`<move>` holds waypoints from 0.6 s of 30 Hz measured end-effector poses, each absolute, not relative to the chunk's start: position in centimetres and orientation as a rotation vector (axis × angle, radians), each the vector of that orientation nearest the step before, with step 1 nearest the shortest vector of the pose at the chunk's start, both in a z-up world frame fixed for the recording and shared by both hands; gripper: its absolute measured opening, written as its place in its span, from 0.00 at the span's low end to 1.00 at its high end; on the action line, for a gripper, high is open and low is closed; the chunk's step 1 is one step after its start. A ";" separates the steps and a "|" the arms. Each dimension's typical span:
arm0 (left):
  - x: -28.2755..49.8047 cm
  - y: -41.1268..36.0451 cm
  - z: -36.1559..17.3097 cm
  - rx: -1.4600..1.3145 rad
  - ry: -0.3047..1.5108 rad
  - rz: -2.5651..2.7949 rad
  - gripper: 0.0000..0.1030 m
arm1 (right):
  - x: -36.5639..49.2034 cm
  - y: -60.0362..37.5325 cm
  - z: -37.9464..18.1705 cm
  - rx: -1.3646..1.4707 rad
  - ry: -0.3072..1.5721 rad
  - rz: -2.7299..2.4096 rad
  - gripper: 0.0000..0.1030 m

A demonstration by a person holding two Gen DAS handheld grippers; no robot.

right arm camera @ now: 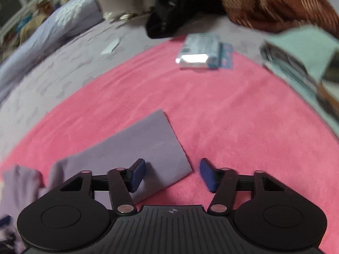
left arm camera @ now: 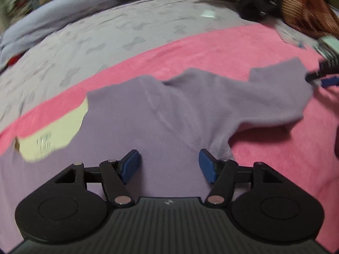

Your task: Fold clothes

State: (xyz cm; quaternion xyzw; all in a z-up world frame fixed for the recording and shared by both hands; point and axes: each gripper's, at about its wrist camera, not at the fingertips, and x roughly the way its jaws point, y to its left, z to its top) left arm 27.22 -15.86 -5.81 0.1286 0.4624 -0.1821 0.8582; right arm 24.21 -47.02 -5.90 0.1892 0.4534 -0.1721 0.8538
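A lilac shirt [left arm camera: 161,114] lies spread on a pink blanket [left arm camera: 254,42]. A pale yellow panel [left arm camera: 53,133] shows at its left edge. My left gripper [left arm camera: 169,166] hovers open over the shirt's body beside the armpit seam, with nothing between its blue pads. One sleeve runs to the right, where the right gripper's blurred fingers [left arm camera: 328,81] show near the cuff. In the right wrist view that sleeve [right arm camera: 144,148] lies flat. My right gripper [right arm camera: 172,174] is open above the sleeve's end, its left pad over the cloth and its right pad over the pink blanket [right arm camera: 233,127].
A silver packet [right arm camera: 197,55] lies on the blanket's far edge. Behind it sit a black garment [right arm camera: 169,21] and brown plaid cloth [right arm camera: 275,4]. A teal stack [right arm camera: 300,63] stands at the right. A lilac bow-patterned sheet [left arm camera: 95,42] and a pale blue cover [left arm camera: 63,10] lie to the left.
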 end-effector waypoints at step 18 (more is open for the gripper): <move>27.2 -17.8 -5.4 0.283 1.048 -0.209 0.66 | 17.4 -57.4 -3.1 0.538 0.983 -0.494 0.12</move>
